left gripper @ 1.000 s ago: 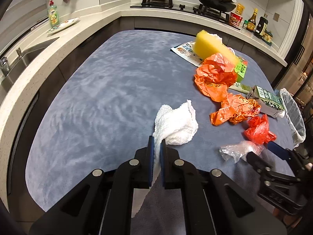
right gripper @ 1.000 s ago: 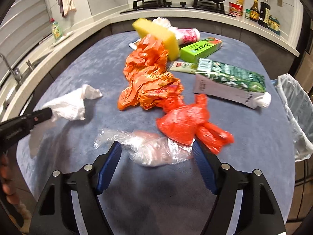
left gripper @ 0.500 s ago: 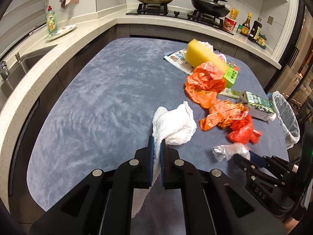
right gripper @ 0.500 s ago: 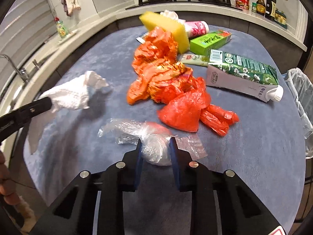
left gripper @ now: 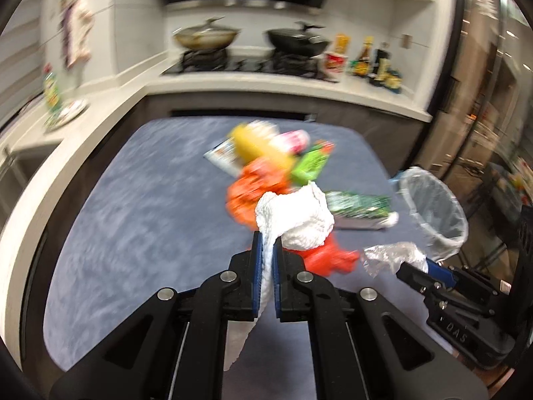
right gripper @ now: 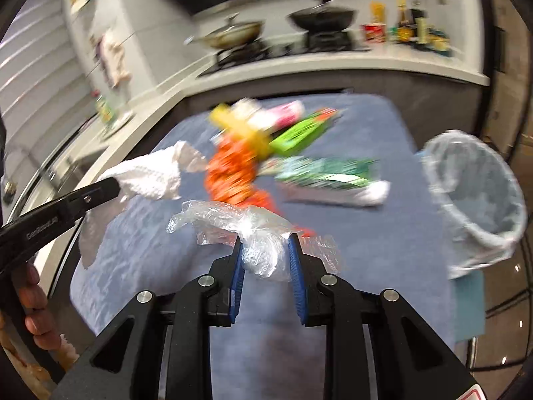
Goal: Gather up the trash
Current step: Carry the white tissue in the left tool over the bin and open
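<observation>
With background labels blurred, I read "GenRobot.AI" on my left gripper (right gripper: 115, 185), clamping the paper towel (left gripper: 299, 216); right gripper (right gripper: 265, 250) pinches the plastic wrap (right gripper: 260, 250).

Paper towel (left gripper: 296, 220): white, embossed, matt, in left gripper (left gripper: 265, 250). Film (right gripper: 253, 233) in right gripper (right gripper: 265, 243): clear, crinkled, glossy plastic. Table (left gripper: 133, 206) ahead: blue-grey, matt, cloth-like. Bin (right gripper: 476, 193) liner: thin translucent plastic.

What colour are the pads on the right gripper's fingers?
Blue, on black fingers; the pads show best in the right wrist view, pressed on the clear plastic wrap.
</observation>
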Demonstrator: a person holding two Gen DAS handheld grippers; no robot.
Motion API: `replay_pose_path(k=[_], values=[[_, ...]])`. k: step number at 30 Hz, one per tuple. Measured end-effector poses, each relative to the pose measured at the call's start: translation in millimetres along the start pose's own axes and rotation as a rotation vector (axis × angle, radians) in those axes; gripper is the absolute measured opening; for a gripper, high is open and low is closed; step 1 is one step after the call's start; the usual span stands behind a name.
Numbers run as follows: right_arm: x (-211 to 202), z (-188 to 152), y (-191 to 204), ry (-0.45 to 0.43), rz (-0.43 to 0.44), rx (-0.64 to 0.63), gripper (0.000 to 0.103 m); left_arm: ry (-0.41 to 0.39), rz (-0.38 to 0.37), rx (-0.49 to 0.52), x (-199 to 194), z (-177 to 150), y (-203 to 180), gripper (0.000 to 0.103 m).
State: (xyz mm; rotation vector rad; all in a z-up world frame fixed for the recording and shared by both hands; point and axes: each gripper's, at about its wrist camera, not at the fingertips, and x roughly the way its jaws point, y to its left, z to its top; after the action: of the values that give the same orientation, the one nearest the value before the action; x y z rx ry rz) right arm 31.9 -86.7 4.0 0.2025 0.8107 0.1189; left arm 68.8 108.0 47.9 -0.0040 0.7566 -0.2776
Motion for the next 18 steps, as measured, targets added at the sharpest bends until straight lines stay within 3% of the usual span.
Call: replay_pose_path(k=[9, 18], values=[[-50, 28, -128, -0.126, -0.246, 0.134, 0.024, -0.038, -0.217, 0.170, 31, 48, -132, 0.005], [-33, 46, -225, -0.128, -0.369, 0.221, 0.024, -0.028, -0.289, 0.283, 105, 66, -242, 0.005]])
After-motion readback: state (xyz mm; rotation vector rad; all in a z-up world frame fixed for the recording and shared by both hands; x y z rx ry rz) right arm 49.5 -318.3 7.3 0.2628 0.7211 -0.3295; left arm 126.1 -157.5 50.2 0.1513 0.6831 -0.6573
